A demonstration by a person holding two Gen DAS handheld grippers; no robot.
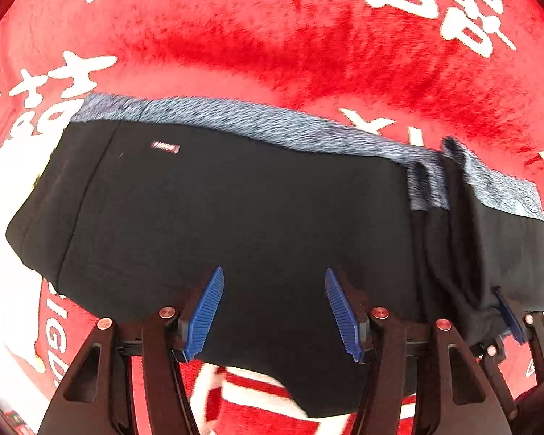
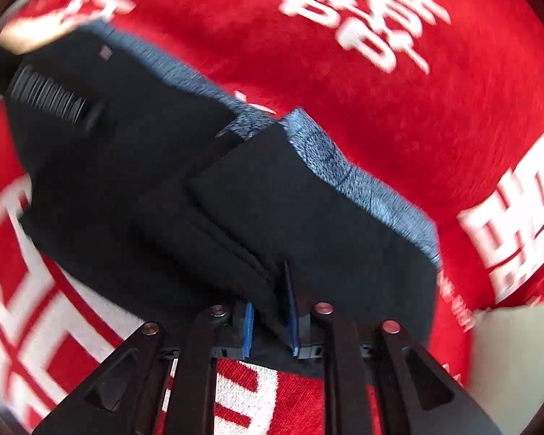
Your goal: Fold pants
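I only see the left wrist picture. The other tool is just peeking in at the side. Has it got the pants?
Observer: In the right wrist view, a bunched fold of the black pants sits between the pads of the right tool. The gap is narrow, but I cannot tell if they pinch.
Operator: What's past that end of the pants?
Observer: A pale thing at the edge of the red rug, too blurred to name.
Operator: Is that end flat?
Observer: No. A flap lies folded over the rest.
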